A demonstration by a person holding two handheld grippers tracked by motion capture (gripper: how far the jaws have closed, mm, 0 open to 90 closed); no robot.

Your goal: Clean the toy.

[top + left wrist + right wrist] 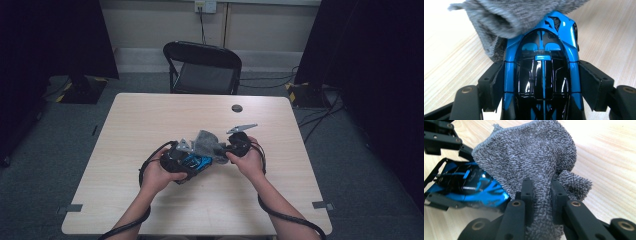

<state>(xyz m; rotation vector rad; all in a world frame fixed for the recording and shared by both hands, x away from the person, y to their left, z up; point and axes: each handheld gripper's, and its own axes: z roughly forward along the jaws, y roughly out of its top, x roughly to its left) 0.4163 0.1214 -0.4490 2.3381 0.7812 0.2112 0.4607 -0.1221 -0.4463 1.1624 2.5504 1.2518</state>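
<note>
The left tongs clamped a blue car by its sides above the desk; the right tongs pinched a grey cloth, draped over the car's front.

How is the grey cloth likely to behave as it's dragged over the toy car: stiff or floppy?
Probably floppy: the grey cloth bunches between the right hand-held gripper jaws and drapes over the blue toy car. Its looped pile should grip, not slide. Likely light.
</note>
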